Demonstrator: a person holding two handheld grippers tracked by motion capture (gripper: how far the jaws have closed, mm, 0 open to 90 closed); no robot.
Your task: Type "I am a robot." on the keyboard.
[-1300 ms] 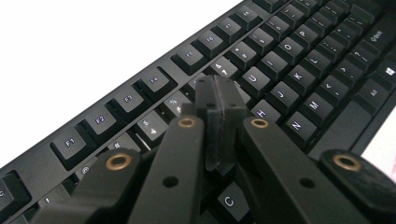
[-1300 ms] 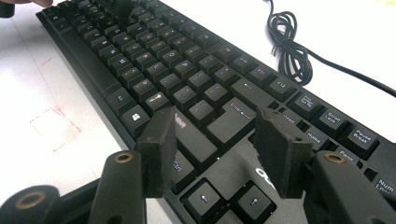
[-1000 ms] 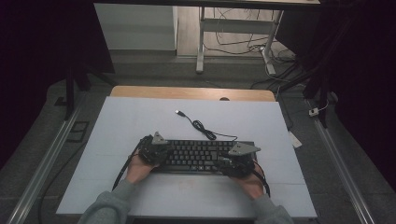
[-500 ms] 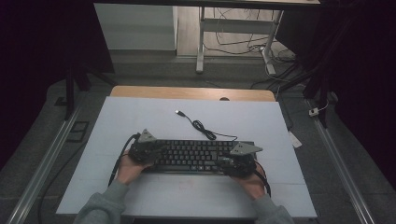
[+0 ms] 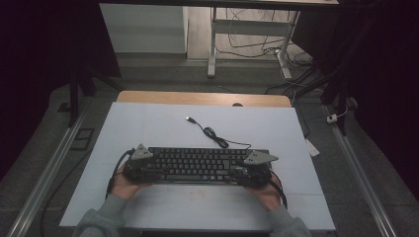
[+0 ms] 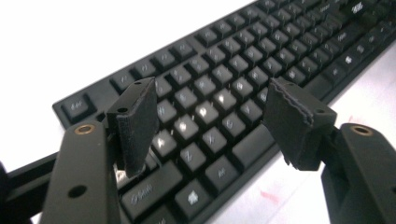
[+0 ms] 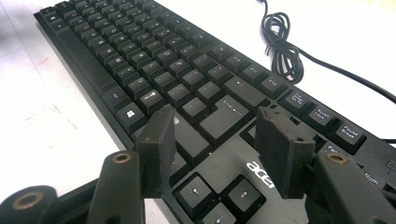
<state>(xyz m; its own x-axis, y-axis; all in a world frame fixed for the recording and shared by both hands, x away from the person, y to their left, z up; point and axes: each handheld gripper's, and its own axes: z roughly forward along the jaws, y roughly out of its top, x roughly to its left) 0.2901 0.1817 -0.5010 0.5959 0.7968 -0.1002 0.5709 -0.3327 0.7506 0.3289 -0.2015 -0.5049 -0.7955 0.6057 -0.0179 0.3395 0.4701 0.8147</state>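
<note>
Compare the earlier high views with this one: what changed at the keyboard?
The left tool slid outward from over the keys to the left end of the black corded keyboard; its jaws have just been opening, with nothing gripped. The right tool, keyboard and cable stayed put.

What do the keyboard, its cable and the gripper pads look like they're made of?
Keyboard: probably matte black plastic, with a faint sheen on the keycaps and printed white legends.
Cable: black, flexible, likely rubber or vinyl coated, since it lies in loose loops.
Pads on the left gripper: dark foam or rubber, judging by their rough, frayed edges.
</note>
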